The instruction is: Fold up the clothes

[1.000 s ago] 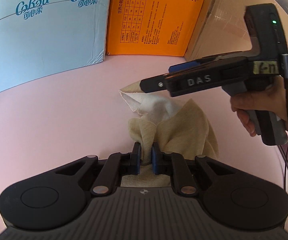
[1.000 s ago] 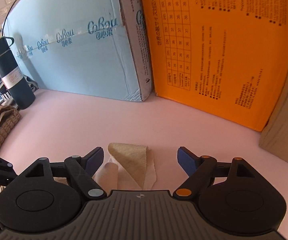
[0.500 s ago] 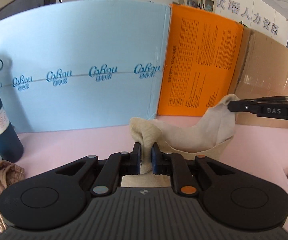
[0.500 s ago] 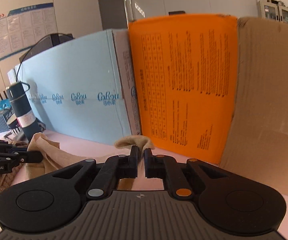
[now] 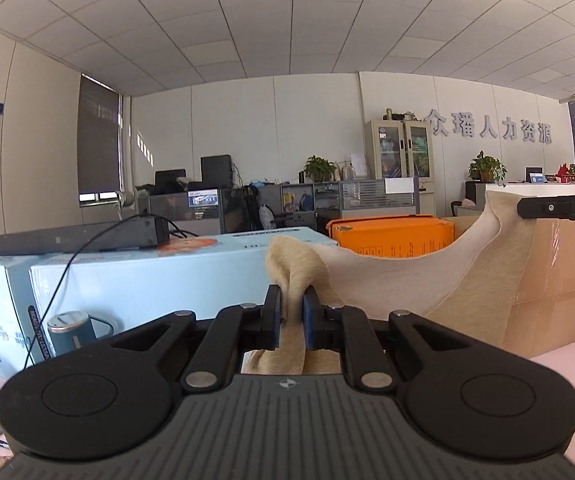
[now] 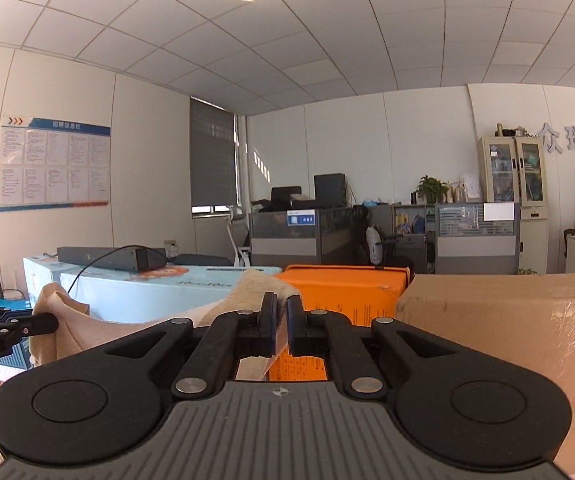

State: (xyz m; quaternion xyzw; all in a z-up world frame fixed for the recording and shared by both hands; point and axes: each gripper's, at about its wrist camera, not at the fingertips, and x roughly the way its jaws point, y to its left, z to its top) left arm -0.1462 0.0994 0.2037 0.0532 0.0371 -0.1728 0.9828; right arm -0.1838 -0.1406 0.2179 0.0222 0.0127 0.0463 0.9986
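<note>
With the left gripper (image 5: 289,312) and right gripper (image 6: 281,320) each clamped on a corner of the beige garment (image 5: 439,276) held aloft and slack between them, a thin pinch could slip when tensioned.

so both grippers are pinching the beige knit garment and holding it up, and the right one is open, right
Not quite: the right gripper is shut on the beige knit garment, as the right wrist view shows, with fabric caught between its closed jaws. The left gripper pinches the other end and both hold it up.
</note>
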